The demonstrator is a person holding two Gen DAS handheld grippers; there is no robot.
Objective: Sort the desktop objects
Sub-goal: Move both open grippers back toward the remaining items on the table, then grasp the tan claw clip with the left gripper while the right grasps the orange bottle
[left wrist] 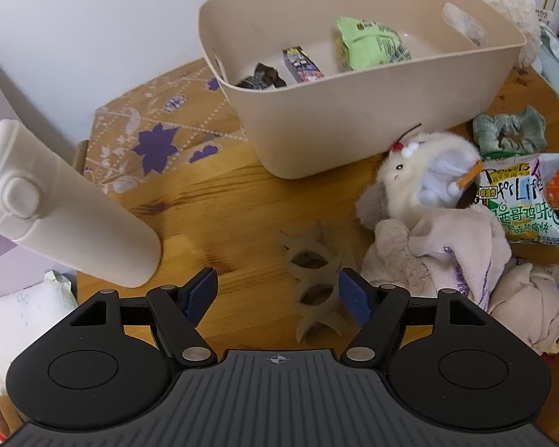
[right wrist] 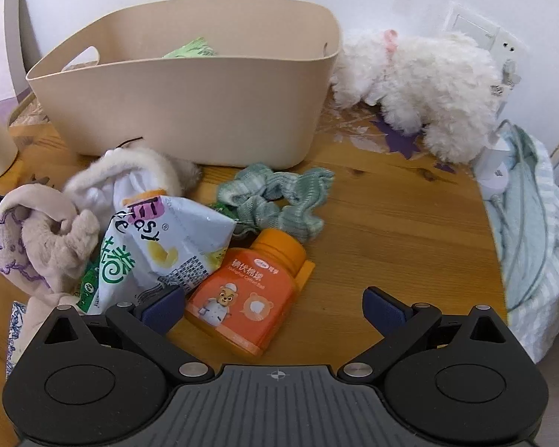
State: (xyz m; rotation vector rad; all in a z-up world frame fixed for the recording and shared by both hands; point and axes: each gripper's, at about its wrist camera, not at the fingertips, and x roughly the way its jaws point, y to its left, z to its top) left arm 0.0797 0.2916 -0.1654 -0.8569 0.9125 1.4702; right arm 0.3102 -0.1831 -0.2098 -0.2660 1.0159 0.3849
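soft even daylight, faint shadows, strong fisheye bending at dark corners, slight blur

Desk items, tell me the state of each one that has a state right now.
Left gripper: open, hair claw between jaws, untouched.
Right gripper: open, empty.
Bin: uncovered, snacks inside.
Orange bottle: lying down, capped.
White flask: upright, lid shut.
Chip bag: sealed, crumpled.
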